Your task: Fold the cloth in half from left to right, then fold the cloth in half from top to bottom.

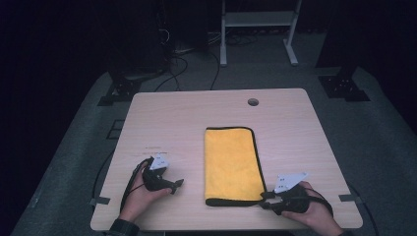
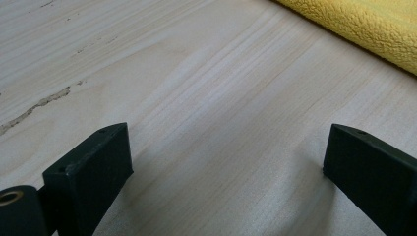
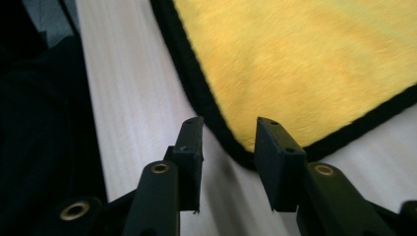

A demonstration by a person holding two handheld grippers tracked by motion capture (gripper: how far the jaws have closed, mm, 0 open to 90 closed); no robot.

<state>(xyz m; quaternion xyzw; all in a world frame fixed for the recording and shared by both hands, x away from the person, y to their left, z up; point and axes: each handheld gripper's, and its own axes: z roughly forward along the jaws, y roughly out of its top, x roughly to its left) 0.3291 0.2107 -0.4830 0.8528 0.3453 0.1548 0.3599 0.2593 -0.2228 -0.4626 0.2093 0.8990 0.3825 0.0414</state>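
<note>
Sitting right at the towel's [image 1: 231, 164] near right corner, the right gripper [image 3: 227, 142] hangs part-open and empty, long axis running away.

Readable text: none could be made out in any view.
Worktop [image 1: 295, 123]: faint small marks lay near its left side, too small and blurred to read as letters.
Grey plates on the tongs: tiny dark dots showed on them, no legible label or number.
Yellow cloth [image 1: 231, 164]: it carried no visible tag or brand.
</note>
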